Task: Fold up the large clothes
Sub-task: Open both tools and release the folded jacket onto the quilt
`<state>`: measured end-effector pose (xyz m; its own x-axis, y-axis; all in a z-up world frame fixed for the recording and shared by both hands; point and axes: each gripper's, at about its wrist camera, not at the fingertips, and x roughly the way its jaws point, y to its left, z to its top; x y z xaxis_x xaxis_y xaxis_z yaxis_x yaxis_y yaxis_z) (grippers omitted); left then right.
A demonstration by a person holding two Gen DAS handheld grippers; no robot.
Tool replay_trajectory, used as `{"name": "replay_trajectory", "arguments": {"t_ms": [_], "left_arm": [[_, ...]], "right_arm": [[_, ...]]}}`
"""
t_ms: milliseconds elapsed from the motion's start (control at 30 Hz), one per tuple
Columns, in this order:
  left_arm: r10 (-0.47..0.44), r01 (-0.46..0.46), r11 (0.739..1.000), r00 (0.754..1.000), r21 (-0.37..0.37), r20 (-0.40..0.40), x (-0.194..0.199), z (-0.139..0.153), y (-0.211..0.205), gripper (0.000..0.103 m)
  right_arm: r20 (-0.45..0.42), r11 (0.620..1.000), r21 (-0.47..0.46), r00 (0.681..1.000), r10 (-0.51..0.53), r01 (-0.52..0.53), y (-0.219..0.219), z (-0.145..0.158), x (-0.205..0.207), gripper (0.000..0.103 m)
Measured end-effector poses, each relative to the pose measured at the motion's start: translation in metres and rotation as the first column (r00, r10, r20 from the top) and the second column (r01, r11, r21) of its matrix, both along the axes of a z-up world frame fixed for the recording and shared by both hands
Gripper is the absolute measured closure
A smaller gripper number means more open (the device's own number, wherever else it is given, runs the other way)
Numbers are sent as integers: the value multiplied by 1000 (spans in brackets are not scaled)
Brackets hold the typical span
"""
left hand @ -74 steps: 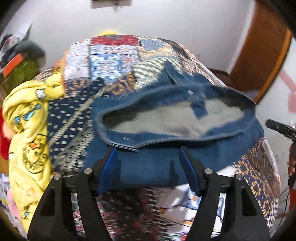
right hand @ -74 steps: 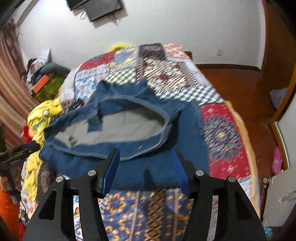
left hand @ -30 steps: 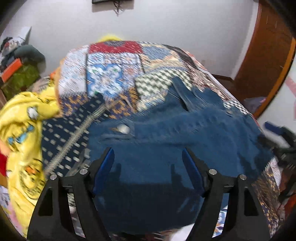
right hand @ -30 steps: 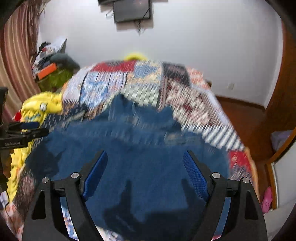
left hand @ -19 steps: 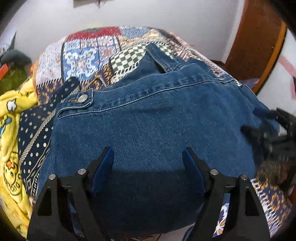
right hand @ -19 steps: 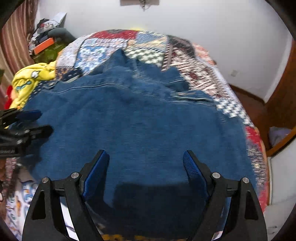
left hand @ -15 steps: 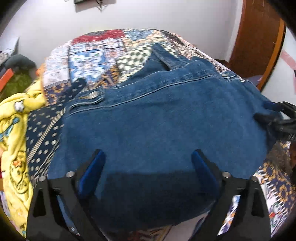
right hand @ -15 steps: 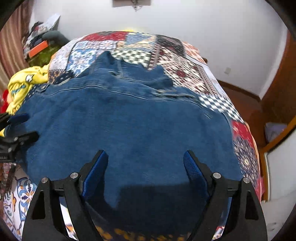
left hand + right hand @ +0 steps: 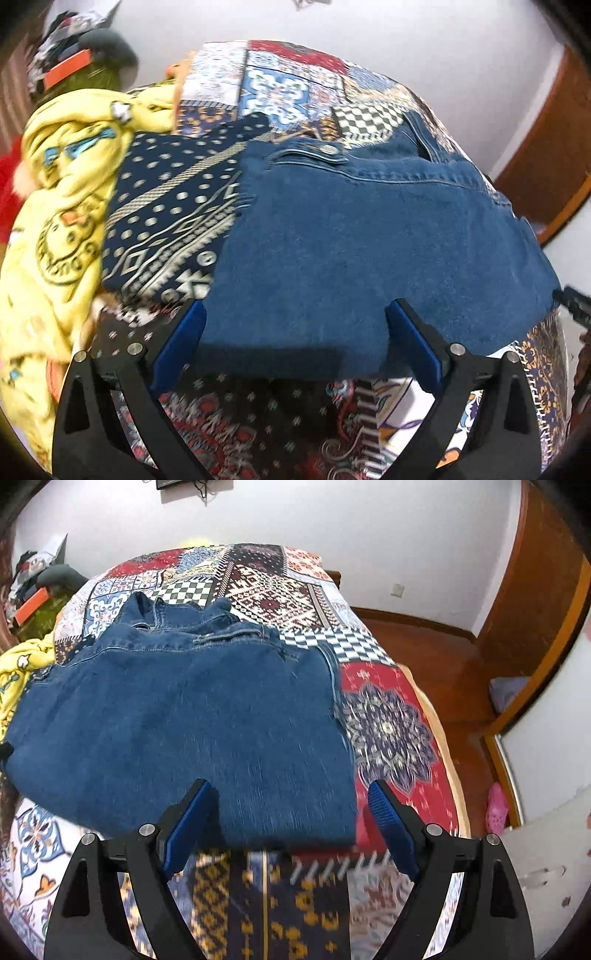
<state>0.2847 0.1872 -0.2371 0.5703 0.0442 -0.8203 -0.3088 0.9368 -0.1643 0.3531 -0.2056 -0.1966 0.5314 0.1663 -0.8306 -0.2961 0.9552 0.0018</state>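
Observation:
A blue denim garment (image 9: 369,236) lies folded flat on the patchwork bedspread (image 9: 288,88); it also shows in the right wrist view (image 9: 184,716). A metal button (image 9: 327,148) shows near its far edge. My left gripper (image 9: 295,343) is open and empty, just off the garment's near edge. My right gripper (image 9: 288,823) is open and empty, at the near right corner of the garment. The tip of the right gripper (image 9: 574,304) shows at the right edge of the left wrist view.
A crumpled yellow printed cloth (image 9: 62,206) lies left of the denim. A pile of clutter with an orange strip (image 9: 70,70) stands at the far left. The bed's right edge (image 9: 436,738) drops to a wooden floor (image 9: 450,657). A white wall is behind.
The denim was laid over onto itself, hiding its grey lining, and now lies flat. Both grippers have let go and drawn back toward the near edge.

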Motion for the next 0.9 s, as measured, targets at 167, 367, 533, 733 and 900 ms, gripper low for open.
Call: {"name": "replay_trajectory", "arguments": {"t_ms": [167,367,533,733,900], "left_arm": [[102,-101,994,995,49,-19,-27,9,19,3],[165,-168,985,984,39,59,-67,40,30,4],[126,-113,983,988,-147,84,-72,40,20,4],[83,-102,900,995,-425,-62,-39,-23,9,4],[88,-80,812,996,-578,-13,-21,-45,12,9]], "right_arm": [[-21,1000,4,1000,-3,3,-9,6,-16,19],[20,999,38,999,34,-34,-1,25,-29,19],[62,993,77,995,80,-85,19,36,-41,19],[44,984,96,988,147,-150,50,25,-46,19],[6,976,89,980,197,-197,66,10,-50,19]]}}
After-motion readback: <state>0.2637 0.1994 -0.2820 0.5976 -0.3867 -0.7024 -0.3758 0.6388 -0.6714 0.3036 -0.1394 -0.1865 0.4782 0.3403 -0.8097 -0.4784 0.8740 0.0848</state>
